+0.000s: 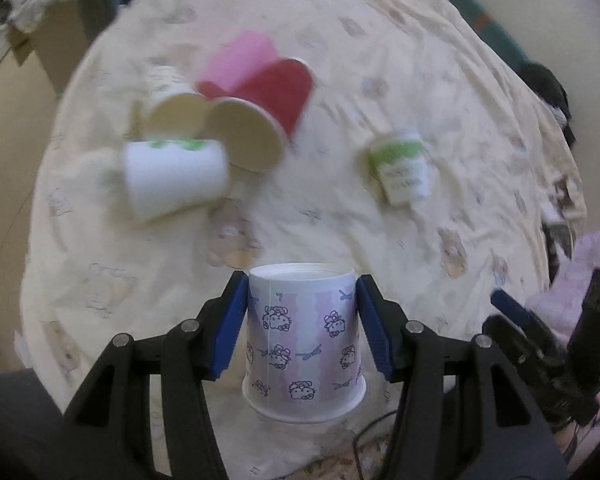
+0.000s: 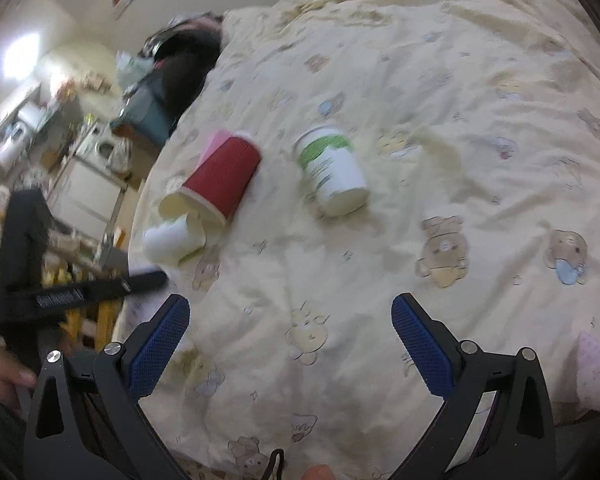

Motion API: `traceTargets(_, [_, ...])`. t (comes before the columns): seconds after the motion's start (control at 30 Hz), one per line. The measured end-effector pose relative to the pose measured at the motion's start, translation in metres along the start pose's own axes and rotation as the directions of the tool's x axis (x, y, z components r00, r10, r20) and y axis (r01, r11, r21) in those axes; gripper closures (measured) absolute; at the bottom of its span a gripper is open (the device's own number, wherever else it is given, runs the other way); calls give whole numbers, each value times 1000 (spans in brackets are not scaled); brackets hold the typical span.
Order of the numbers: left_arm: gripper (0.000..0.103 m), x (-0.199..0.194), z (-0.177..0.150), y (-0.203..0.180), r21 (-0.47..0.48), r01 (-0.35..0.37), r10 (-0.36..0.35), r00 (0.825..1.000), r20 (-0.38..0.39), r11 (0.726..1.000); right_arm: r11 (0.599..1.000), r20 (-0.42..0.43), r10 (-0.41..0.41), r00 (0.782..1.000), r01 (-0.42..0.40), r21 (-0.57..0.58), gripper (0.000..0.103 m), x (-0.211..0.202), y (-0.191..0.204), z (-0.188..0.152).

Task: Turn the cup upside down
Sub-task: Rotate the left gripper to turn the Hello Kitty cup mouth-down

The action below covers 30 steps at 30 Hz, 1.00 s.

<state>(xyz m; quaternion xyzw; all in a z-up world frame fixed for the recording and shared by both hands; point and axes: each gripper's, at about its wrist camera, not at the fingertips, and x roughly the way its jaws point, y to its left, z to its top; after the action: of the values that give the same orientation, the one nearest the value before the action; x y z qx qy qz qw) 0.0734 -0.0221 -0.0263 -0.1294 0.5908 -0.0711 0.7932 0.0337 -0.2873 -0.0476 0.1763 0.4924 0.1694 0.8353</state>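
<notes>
My left gripper [image 1: 302, 292] is shut on a white paper cup with a pink cartoon-cat print [image 1: 304, 340]. The blue pads press its sides near the narrow base, which points away from me, and the wide rim is near the camera. The cup is held above the yellow bedspread [image 1: 380, 80]. My right gripper [image 2: 290, 316] is open and empty over the bedspread [image 2: 460, 80]. It also shows at the right edge of the left wrist view [image 1: 512, 312].
Several paper cups lie on their sides on the bed: a red one [image 1: 260, 116] [image 2: 220, 176], a pink one [image 1: 240, 60], a white one with green print [image 1: 176, 180] [image 2: 172, 240], another green-and-white one [image 1: 400, 168] [image 2: 332, 168]. Dark clothing [image 2: 184, 60] lies at the bed's edge.
</notes>
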Motion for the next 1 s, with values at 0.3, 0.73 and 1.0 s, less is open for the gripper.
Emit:
traceTargets(0.3, [52,26,-5,13,-82,96,-96,995,1,992,985,-126,150,981,-159,-64,0,35,42,-11])
traceTargets(0.73, [52,11,-13,-3,-40,138,-138,990,5,990,977,-211,117,970,-150,-150,0,61,65,-21])
traceTargets(1.0, [52,6,-14,-9,-12,101,-100,995,15,995,989,-215,-5,977,-27,-145,0,68,46,-20])
